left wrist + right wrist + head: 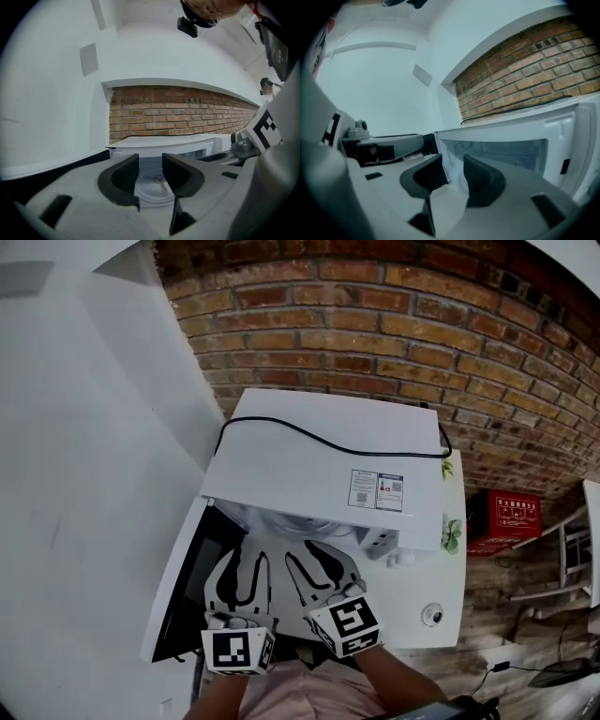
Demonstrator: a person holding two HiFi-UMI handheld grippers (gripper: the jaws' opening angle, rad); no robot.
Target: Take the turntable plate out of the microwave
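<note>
White counter with a microwave on it

The white counter (450, 587) stands against the brick wall (394, 324) and carries the microwave (328, 465), which covers most of it. Only a strip on the right is bare. On that strip a small round object (432, 616) sits near the front edge. Further back, just beside the microwave's corner, is what may be a sprig of green leaves (453, 534) — too small to be sure.

1. A brick wall (394, 324) runs across the back.
2. A plain white wall (84, 474) fills the left side.
3. A black cable (328, 442) curves from left to right below the bricks.
4. A red box (511, 517) stands near the brick wall, to the right of the white table (453, 582).
5. A small round object (432, 616) sits on the table.
6. Green leaves (452, 535) show at the table's right edge.
</note>
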